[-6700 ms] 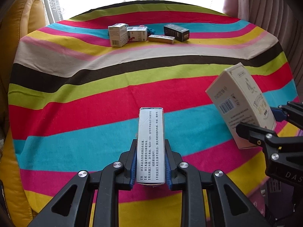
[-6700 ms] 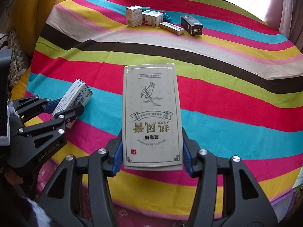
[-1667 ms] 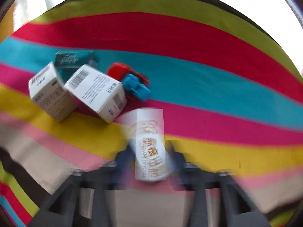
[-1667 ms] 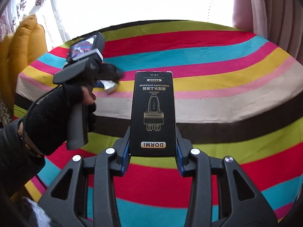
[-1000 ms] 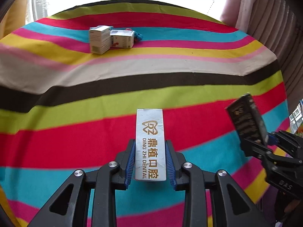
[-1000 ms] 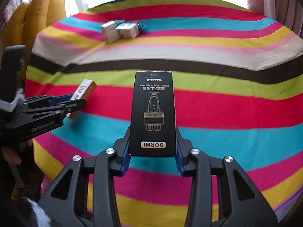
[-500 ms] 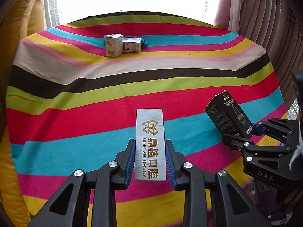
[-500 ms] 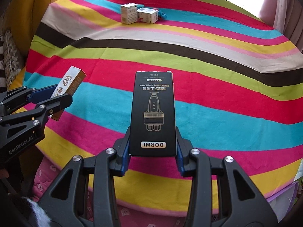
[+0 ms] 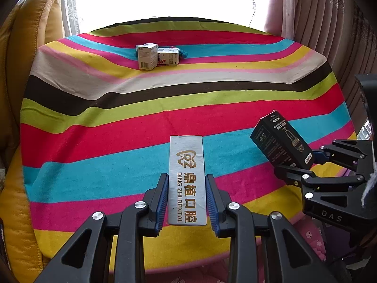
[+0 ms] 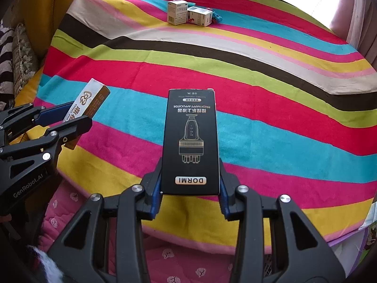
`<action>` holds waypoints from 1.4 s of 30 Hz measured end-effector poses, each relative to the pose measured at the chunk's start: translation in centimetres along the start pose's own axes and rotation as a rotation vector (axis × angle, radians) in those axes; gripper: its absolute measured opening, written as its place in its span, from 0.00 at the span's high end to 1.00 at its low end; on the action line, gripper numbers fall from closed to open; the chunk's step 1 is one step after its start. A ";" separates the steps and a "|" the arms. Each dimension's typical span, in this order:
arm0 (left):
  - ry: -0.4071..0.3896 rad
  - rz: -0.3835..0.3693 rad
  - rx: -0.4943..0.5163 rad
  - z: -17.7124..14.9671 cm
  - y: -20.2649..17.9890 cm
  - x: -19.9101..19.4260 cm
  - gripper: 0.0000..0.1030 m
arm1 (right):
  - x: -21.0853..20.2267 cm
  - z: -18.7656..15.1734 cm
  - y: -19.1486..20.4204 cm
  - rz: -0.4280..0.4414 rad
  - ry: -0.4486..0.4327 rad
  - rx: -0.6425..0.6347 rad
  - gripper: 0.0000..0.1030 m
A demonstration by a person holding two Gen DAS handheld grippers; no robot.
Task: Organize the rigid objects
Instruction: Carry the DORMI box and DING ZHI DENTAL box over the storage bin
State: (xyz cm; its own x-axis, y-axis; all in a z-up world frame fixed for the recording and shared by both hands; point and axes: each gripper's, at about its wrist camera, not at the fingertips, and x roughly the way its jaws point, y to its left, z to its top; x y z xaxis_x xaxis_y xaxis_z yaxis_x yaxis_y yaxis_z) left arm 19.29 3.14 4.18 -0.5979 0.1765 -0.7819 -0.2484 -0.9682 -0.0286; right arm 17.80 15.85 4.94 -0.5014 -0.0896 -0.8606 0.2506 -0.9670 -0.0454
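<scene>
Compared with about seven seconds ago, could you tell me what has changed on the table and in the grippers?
The left gripper now holds the silver dental box and the right gripper the black DORMI box. Both were taken from the far cluster, replacing the white boxes held earlier. Unchanged: the two small white boxes on the striped tablecloth.

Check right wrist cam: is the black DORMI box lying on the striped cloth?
No, the black DORMI box is clamped in the right gripper, held above the striped cloth.
</scene>
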 end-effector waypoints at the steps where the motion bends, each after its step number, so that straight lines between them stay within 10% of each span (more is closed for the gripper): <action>1: -0.002 0.001 0.003 -0.1 -0.1 -0.1 0.69 | -0.1 -0.1 0.0 -0.002 -0.001 -0.002 0.58; 42: -0.023 -0.147 0.405 -3.1 -14.5 -5.1 0.69 | -7.8 -13.8 -9.1 -0.038 -0.043 0.268 0.58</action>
State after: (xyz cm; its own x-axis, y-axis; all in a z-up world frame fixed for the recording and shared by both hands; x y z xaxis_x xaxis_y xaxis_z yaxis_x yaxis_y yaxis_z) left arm 28.28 15.75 6.62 -0.5491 0.3159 -0.7738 -0.6090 -0.7853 0.1116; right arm 30.83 28.61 5.05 -0.5425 -0.0567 -0.8381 0.0059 -0.9980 0.0637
